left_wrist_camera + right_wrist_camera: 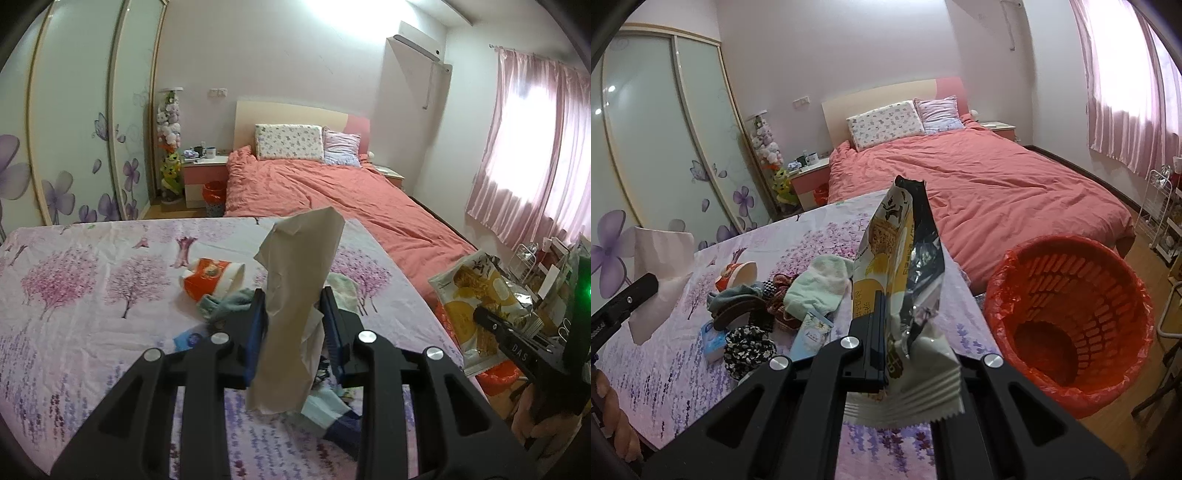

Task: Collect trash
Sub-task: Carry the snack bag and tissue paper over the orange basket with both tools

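Note:
My left gripper [293, 314] is shut on a crumpled beige paper napkin [295, 295] and holds it upright above the table with the floral cloth [74, 295]. My right gripper [897, 325] is shut on a yellow and silver snack wrapper [905, 288], held up at the table's right edge. The wrapper also shows in the left wrist view [476, 295]. The napkin also shows in the right wrist view [661, 269]. A red basket bin lined with a red bag [1067, 317] stands on the floor right of the table, below and right of the wrapper.
On the table lie a tipped orange paper cup [210, 280], socks [816, 288], hair ties [750, 347], a small blue packet [713, 339] and a tissue pack [812, 332]. A bed with a coral duvet [979, 192] is beyond. A wire rack [1160, 221] stands at right.

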Action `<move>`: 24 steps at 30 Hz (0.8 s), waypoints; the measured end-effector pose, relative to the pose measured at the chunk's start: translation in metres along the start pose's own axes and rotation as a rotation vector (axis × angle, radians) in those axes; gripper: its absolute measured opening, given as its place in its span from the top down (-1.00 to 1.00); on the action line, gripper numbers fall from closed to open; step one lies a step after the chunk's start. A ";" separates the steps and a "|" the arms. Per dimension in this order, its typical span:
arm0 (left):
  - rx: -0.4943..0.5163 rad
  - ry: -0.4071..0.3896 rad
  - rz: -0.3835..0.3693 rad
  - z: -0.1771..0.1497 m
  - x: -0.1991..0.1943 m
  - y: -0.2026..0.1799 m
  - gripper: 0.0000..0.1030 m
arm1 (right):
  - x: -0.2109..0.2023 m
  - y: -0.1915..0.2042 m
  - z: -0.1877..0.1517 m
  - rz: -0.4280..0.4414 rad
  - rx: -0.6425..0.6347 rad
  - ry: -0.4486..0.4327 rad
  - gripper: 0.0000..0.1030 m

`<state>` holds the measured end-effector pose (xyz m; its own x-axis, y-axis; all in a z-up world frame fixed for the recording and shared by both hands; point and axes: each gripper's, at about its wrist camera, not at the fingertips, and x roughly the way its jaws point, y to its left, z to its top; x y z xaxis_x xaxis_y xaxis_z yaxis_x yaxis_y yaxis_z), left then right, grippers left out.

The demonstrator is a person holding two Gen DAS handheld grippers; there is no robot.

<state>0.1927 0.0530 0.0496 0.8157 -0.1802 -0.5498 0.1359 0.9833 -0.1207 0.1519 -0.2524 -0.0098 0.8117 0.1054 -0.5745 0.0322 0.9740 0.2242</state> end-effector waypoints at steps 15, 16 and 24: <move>0.101 0.023 -0.163 0.006 0.030 -0.080 0.40 | -0.019 -0.055 0.008 -0.058 0.086 -0.062 0.97; 0.107 0.027 -0.179 0.007 0.033 -0.088 0.40 | -0.018 -0.056 0.008 -0.064 0.090 -0.065 0.97; 0.159 0.077 -0.301 0.002 0.069 -0.160 0.40 | -0.022 -0.105 0.011 -0.132 0.145 -0.101 0.97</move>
<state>0.2283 -0.1167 0.0325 0.6814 -0.4580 -0.5708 0.4549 0.8761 -0.1600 0.1374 -0.3590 -0.0119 0.8490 -0.0485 -0.5261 0.2193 0.9383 0.2674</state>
